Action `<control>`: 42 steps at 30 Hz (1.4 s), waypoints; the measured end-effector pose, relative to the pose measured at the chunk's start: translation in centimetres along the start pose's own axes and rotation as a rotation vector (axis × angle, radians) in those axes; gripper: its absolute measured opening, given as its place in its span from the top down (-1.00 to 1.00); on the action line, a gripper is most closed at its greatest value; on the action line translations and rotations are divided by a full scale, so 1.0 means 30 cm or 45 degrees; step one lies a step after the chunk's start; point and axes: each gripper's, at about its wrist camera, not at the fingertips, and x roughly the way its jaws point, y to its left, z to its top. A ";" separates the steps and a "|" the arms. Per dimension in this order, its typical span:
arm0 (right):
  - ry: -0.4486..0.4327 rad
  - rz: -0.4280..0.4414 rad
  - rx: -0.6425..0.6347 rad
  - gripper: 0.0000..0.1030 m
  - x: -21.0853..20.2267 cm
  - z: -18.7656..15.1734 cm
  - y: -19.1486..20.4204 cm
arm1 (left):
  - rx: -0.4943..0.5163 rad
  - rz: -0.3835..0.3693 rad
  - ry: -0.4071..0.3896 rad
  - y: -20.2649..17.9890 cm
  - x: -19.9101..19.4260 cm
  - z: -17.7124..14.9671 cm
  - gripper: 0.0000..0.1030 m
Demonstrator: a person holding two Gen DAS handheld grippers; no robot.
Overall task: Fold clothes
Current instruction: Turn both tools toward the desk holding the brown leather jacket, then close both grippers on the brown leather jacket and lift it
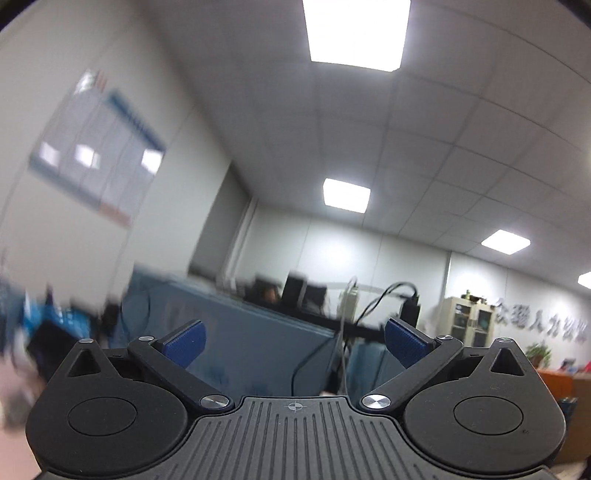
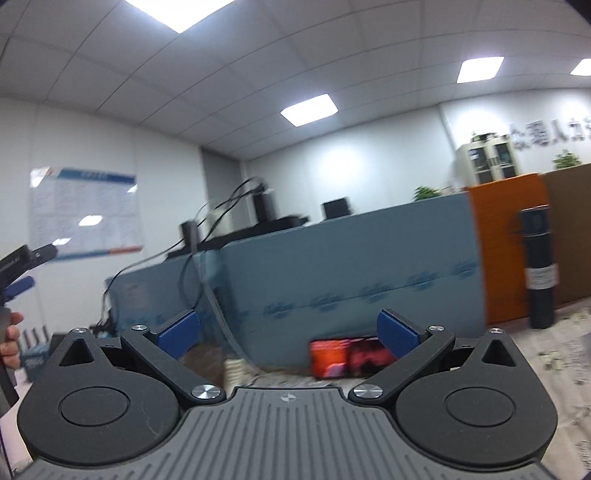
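- Left wrist view: my left gripper (image 1: 294,341) is tilted upward, its jaws spread wide with nothing between the blue pads. Past them I see only the ceiling lights (image 1: 356,33), a blurred wall poster (image 1: 99,155) on the left and a blue partition (image 1: 258,343) far ahead. No clothing shows here.
- Right wrist view: my right gripper (image 2: 288,332) also has its jaws spread and holds nothing. Beyond it run the same blue partition (image 2: 351,277), an orange panel (image 2: 509,243) to the right, and a black cylinder (image 2: 537,269) standing on the pale, mottled counter (image 2: 554,354). A red-lit screen (image 2: 347,356) sits near the partition's foot. My other gripper, held in a hand (image 2: 11,339), pokes in at the far left edge.
- The clothes are out of both views, so I cannot tell where they lie, which way they point, or whether they are folded.
- My judgement: cloth should be light, soft and floppy, best pinched at corners or along a hem.
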 end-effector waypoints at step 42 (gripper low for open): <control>0.253 0.130 -0.327 0.28 0.823 -0.286 0.562 | -0.591 -0.158 0.381 0.554 0.456 -0.336 0.50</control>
